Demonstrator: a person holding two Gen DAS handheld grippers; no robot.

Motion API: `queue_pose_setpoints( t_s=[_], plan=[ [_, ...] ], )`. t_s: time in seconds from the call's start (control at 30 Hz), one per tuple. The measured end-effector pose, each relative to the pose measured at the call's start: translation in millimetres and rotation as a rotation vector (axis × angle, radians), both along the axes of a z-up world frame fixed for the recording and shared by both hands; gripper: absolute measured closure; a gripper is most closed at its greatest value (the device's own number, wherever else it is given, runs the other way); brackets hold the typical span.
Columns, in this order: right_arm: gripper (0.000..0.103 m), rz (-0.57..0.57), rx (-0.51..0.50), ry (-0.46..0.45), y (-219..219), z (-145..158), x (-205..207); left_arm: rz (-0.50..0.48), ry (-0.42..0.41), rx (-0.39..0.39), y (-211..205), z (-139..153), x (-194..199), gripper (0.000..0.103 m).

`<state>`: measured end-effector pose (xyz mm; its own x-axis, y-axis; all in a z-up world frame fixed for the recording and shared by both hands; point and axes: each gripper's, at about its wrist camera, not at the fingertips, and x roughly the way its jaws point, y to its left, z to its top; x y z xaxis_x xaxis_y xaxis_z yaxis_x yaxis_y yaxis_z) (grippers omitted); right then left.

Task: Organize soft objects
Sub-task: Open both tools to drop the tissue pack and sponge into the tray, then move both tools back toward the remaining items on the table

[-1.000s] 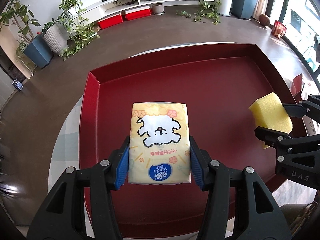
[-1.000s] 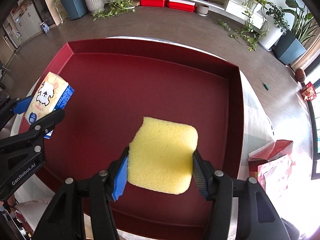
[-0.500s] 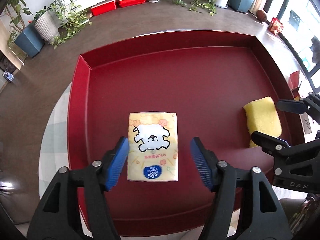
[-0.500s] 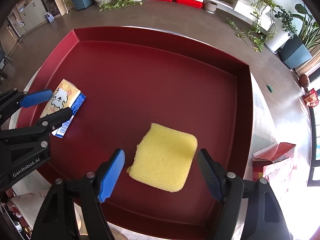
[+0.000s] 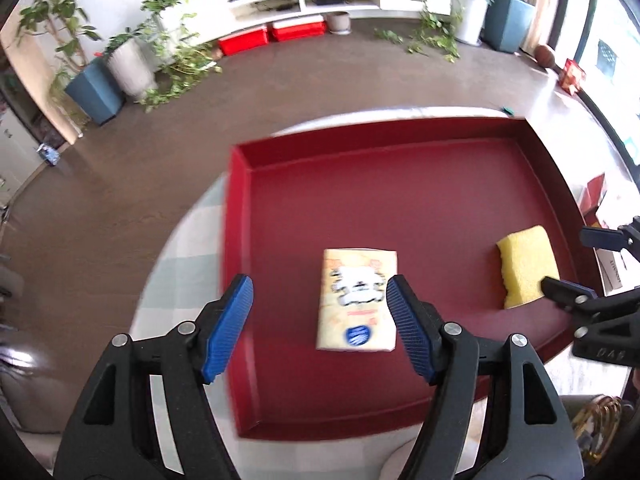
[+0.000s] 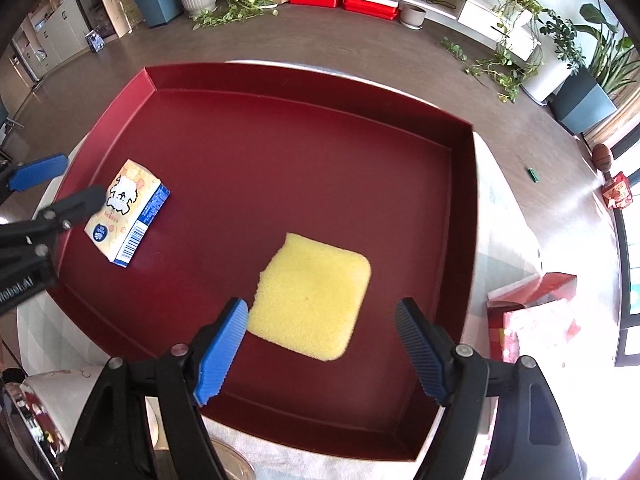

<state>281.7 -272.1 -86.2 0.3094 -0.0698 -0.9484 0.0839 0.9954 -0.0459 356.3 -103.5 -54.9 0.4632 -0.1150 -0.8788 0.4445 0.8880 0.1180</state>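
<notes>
A yellow tissue pack (image 5: 358, 300) with a white cartoon dog lies flat in the red tray (image 5: 400, 184), near its front left. A yellow sponge (image 6: 312, 295) lies flat in the tray at the front right. My left gripper (image 5: 318, 324) is open and empty, above and left of the pack. My right gripper (image 6: 320, 344) is open and empty, just in front of the sponge. The pack also shows in the right wrist view (image 6: 126, 212), and the sponge in the left wrist view (image 5: 527, 266).
The tray (image 6: 312, 128) sits on a round pale table (image 5: 180, 248). A red box (image 6: 532, 312) stands off the tray's right side. A metal rim (image 6: 228, 464) shows at the table's near edge. Potted plants (image 5: 116, 68) and a white shelf stand across the floor.
Both grippers opened and let go; the pack and the sponge now lie in the tray. Both grippers have pulled back and up, the left one shifting to the left.
</notes>
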Motion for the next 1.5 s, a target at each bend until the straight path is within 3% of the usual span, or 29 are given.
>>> queue_pose_setpoints(
  t_s=[0.1, 0.3, 0.57, 0.83, 1.23, 1.5],
  plan=[
    [0.023, -0.034, 0.0, -0.026, -10, 12, -16, 0.062, -0.047, 0.001, 25, 18, -5, 0.035],
    [0.021, -0.121, -0.018, -0.038, -33, 22, -59, 0.157, -0.031, -0.018, 74, 31, -16, 0.035],
    [0.021, -0.236, -0.005, -0.035, -65, 21, -117, 0.23, -0.018, -0.014, 121, 25, -48, 0.035],
    [0.021, -0.28, 0.011, -0.034, -66, 15, -180, 0.263, 0.0, -0.008, 151, 16, -90, 0.035],
    [0.021, -0.272, 0.041, -0.066, -22, 11, -259, 0.274, -0.003, -0.088, 185, 22, -164, 0.035],
    [0.021, -0.15, 0.052, -0.063, 47, -4, -294, 0.23, -0.018, -0.119, 177, 30, -193, 0.035]
  ],
)
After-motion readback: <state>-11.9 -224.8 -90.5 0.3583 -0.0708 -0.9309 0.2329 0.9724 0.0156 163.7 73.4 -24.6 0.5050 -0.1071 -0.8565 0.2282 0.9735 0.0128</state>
